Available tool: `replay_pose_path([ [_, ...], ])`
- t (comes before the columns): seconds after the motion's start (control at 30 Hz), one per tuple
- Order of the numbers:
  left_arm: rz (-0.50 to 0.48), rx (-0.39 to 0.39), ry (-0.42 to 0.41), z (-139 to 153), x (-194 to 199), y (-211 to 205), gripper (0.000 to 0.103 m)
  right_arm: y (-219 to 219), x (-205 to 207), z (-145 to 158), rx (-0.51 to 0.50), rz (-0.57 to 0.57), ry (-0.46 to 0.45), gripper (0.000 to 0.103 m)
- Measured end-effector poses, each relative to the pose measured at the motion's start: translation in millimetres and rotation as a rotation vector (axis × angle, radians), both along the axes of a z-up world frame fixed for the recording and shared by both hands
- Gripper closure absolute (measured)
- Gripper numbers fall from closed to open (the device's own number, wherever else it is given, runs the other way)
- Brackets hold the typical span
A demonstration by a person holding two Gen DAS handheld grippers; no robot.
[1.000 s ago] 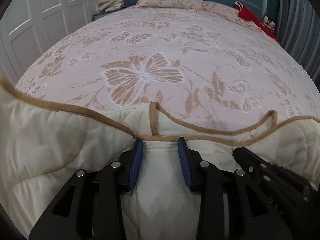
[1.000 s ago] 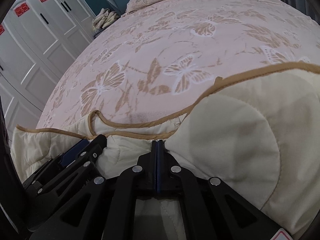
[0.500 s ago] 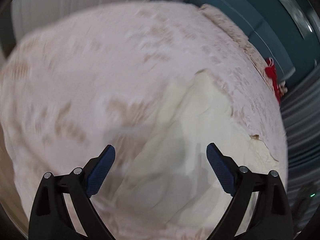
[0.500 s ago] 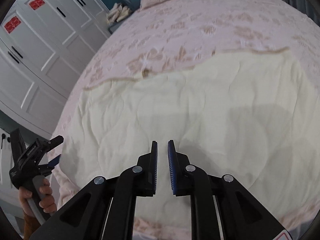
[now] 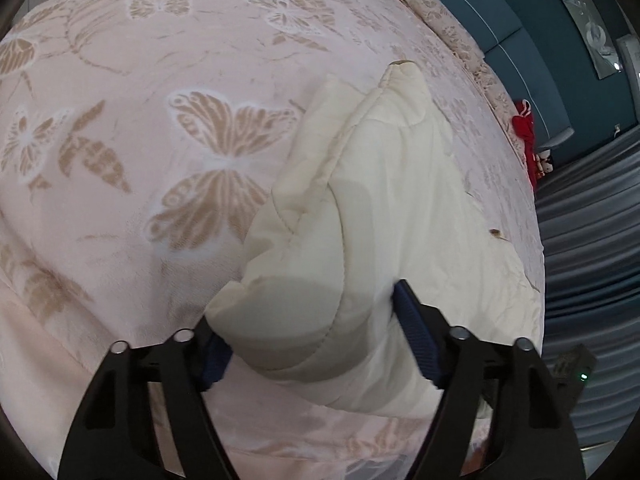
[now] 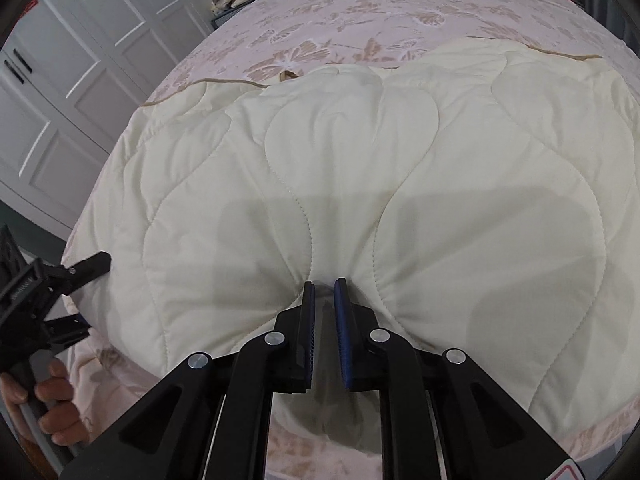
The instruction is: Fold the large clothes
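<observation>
A cream quilted blanket with tan piping lies folded over on the pink butterfly bedspread. My right gripper is at its near edge, fingers close together with a pinch of quilt between them. In the left wrist view my left gripper is open wide around the blanket's thick folded corner, one finger on each side. The left gripper also shows in the right wrist view, held by a hand at the blanket's left edge.
White wardrobe doors stand left of the bed. A teal headboard and pillows are at the far end, with a red item beside them. Grey curtains hang on the right side.
The blanket was thrown forward and now lies spread flat. My left gripper let go, opened wide and swung to the blanket's left corner. My right gripper moved back to the near edge.
</observation>
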State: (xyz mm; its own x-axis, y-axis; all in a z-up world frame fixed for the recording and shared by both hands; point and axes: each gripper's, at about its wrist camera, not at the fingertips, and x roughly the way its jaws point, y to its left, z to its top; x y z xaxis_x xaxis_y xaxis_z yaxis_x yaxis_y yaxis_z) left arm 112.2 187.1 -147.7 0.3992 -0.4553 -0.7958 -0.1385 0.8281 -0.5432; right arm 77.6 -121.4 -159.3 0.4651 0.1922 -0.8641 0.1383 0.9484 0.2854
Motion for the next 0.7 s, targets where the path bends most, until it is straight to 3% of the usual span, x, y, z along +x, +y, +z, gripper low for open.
replay_pose_path([
  [0.1,-0.023,0.007,-0.030,17,-6,-8,0.059,2,2,-2,-0.003,0.001,-0.004,0.091],
  [0.27,-0.082,0.028,-0.123,61,-14,-37,0.075,-10,6,-7,0.067,-0.033,-0.003,0.097],
  [0.37,-0.132,0.052,-0.197,93,-23,-60,0.078,-21,5,-1,0.129,-0.054,-0.001,0.101],
  [0.43,-0.163,0.066,-0.242,114,-28,-74,0.078,-34,-7,16,0.192,-0.080,-0.029,0.099],
  [0.57,-0.204,0.086,-0.295,138,-31,-93,0.079,-45,-41,45,0.185,-0.034,-0.061,0.099],
  [0.7,-0.219,0.105,-0.324,156,-34,-112,0.080,-40,-66,33,0.211,-0.008,-0.009,0.102],
])
